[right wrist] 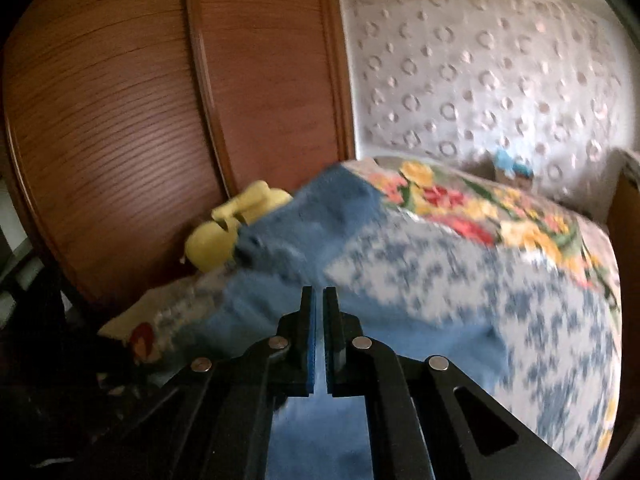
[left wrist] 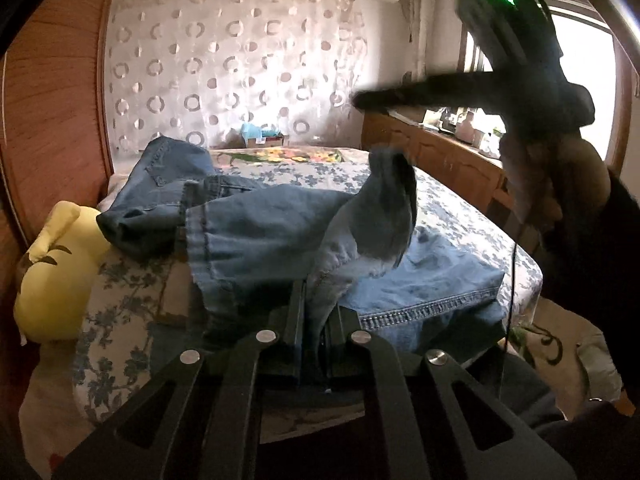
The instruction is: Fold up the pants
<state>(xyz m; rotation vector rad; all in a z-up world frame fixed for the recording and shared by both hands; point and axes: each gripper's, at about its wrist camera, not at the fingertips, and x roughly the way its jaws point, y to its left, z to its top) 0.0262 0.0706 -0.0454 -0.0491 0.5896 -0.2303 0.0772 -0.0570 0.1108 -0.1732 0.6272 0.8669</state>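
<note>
Blue denim pants (left wrist: 256,224) lie crumpled on the bed, legs toward me. My left gripper (left wrist: 316,304) is shut on a bunched fold of the pants that rises as a peak (left wrist: 384,208) just ahead of the fingers. My right gripper (left wrist: 364,100) shows in the left wrist view, blurred, held high at the upper right above the bed, apart from the cloth. In the right wrist view the right gripper (right wrist: 319,300) is shut with a thin gap and holds nothing; the pants (right wrist: 320,216) lie blurred below it.
The bed has a blue floral sheet (left wrist: 452,204) and a bright flowered blanket (right wrist: 480,216) at the far end. A yellow plush toy (left wrist: 56,276) lies at the bed's left edge against a wooden wardrobe (right wrist: 120,120). A wooden cabinet (left wrist: 440,156) runs along the right under the window.
</note>
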